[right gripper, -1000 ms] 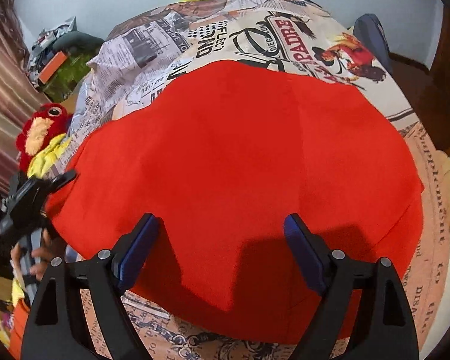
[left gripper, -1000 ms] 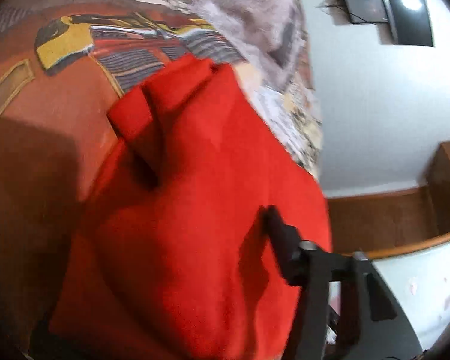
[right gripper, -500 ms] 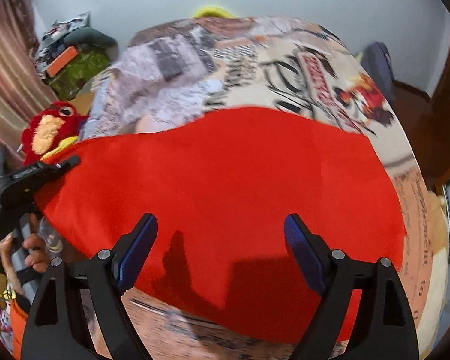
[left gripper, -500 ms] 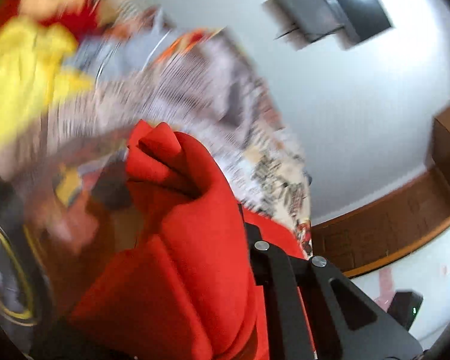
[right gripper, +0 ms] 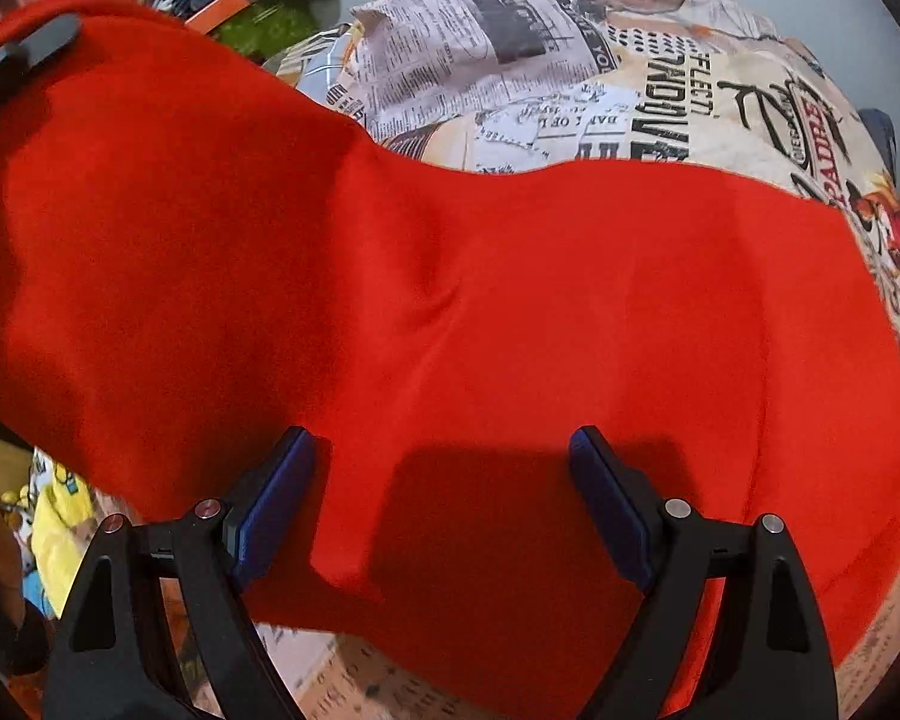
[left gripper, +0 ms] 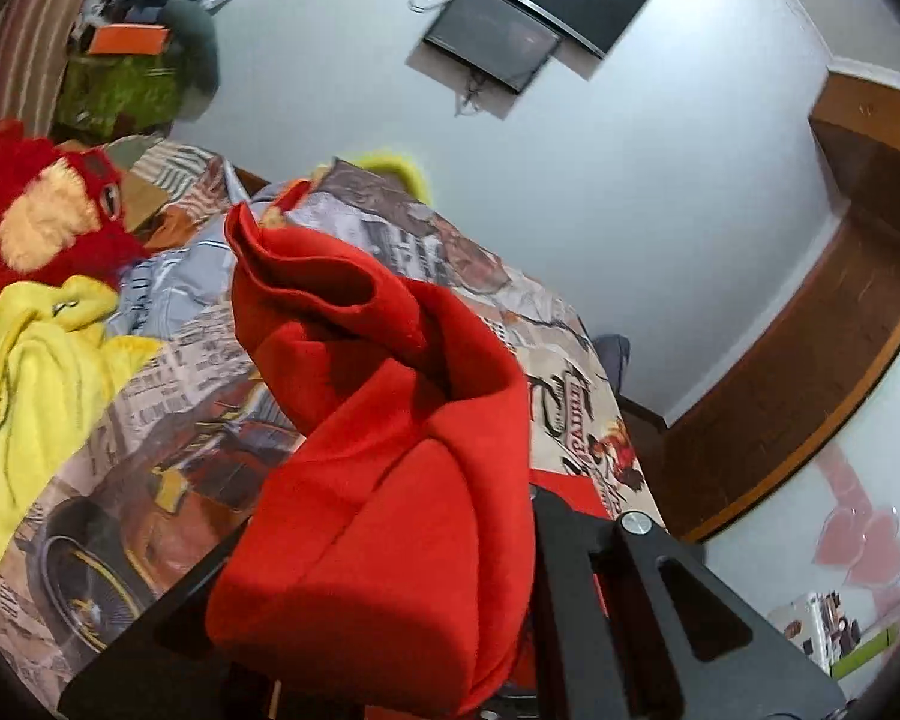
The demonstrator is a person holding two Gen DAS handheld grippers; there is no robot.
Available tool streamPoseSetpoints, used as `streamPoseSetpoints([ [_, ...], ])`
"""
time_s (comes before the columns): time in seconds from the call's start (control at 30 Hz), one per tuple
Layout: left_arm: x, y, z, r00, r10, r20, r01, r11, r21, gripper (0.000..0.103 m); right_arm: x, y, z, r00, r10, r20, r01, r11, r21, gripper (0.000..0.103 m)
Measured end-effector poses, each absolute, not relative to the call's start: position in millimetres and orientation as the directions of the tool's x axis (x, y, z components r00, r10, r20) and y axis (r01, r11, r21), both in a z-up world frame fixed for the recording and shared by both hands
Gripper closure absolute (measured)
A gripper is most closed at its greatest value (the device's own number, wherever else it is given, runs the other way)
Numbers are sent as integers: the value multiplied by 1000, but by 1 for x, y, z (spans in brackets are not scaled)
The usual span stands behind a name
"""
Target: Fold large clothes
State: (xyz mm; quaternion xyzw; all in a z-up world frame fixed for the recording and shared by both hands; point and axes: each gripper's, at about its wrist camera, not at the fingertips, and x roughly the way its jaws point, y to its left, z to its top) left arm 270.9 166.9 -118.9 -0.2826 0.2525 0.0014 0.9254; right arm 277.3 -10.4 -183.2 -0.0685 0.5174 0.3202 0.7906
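1. Red, soft fleece garment (right gripper: pixel 510 312): spread on the newspaper-print bedspread (right gripper: pixel 570 60), its left end lifted clear of the bed
2. Left gripper (left gripper: pixel 510 546): clamped tight on a bunched red corner; keep the pinch firm while carrying it over
3. Right gripper (right gripper: pixel 441 504): jaws wide apart, nothing held, hovering over the near hem; pin or grasp there so edges align
4. Risk: yellow cloth (left gripper: pixel 36 372) nearby could snag

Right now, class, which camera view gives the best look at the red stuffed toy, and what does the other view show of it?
The left wrist view: the red stuffed toy sits at the left edge, its pale fuzzy patch and dark eye visible, just above the yellow cloth. The right wrist view shows none of it; the lifted red garment fills that side.
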Motion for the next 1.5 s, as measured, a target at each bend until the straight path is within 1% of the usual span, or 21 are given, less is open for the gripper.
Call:
streamPoseSetpoints([
  [0.1, 283, 146, -114, 869, -164, -468, -120, 846, -519, 96, 274, -49, -164, 348, 426, -835, -520, 829, 207, 18],
  [0.23, 303, 104, -104, 859, -204, -469, -69, 862, -502, 96, 270, -108, -156, 456, 329, -827, -451, 886, 103, 18],
  [0.33, 317, 55, -97, 847, -244, -473, 0, 889, -458, 96, 267, -151, -167, 471, 255, -845, -385, 921, 64, 18],
  [0.4, 324, 18, -100, 825, -287, -486, 61, 901, -430, 96, 266, -179, -178, 448, 243, -860, -340, 936, 87, 18],
  [0.5, 338, -33, -127, 745, -370, -556, 139, 900, -413, 96, 265, -210, -193, 401, 264, -877, -285, 946, 154, 18],
  [0.57, 348, -58, -160, 653, -411, -636, 158, 895, -416, 96, 259, -222, -198, 379, 279, -882, -260, 947, 188, 18],
  [0.63, 358, -74, -201, 528, -425, -735, 138, 897, -420, 96, 252, -232, -202, 371, 273, -888, -244, 951, 190, 18],
  [0.7, 357, -78, -226, 468, -425, -774, 131, 900, -415, 96, 247, -239, -204, 377, 260, -889, -237, 955, 179, 18],
  [0.73, 352, -82, -232, 454, -411, -791, 146, 910, -389, 95, 244, -243, -204, 380, 254, -889, -234, 957, 173, 18],
  [0.8, 341, -88, -228, 456, -390, -800, 197, 921, -337, 89, 239, -250, -200, 392, 247, -886, -227, 960, 167, 18],
  [0.83, 335, -89, -222, 458, -393, -798, 229, 919, -321, 79, 236, -253, -198, 398, 245, -884, -225, 960, 165, 18],
  [0.87, 329, -90, -217, 455, -403, -794, 250, 914, -320, 65, 235, -254, -194, 406, 243, -881, -223, 961, 162, 18],
  [0.93, 316, -89, -203, 454, -436, -777, 289, 897, -334, 53, 235, -258, -187, 426, 241, -872, -222, 962, 158, 18],
  [1.03, 290, -79, -168, 488, -467, -738, 341, 880, -332, 48, 231, -259, -170, 470, 249, -847, -226, 961, 157, 18],
  [1.1, 283, -63, -148, 537, -462, -706, 340, 884, -320, 42, 228, -256, -152, 502, 273, -821, -236, 956, 174, 18],
  [1.17, 275, -46, -133, 593, -423, -685, 310, 905, -290, 30, 230, -251, -143, 518, 294, -803, -247, 951, 188, 18],
  [1.27, 268, -12, -125, 670, -299, -679, 227, 954, -197, 24, 231, -234, -124, 535, 339, -774, -281, 935, 216, 18],
  [1.37, 274, 21, -137, 679, -172, -713, 116, 985, -127, 24, 234, -212, -118, 530, 401, -747, -319, 911, 263, 18],
  [1.43, 277, 39, -154, 653, -117, -748, 59, 993, -104, 24, 238, -197, -121, 500, 452, -739, -343, 887, 310, 18],
  [1.5, 278, 47, -173, 620, -100, -778, 38, 995, -98, 24, 241, -183, -128, 469, 493, -733, -361, 865, 350, 19],
])
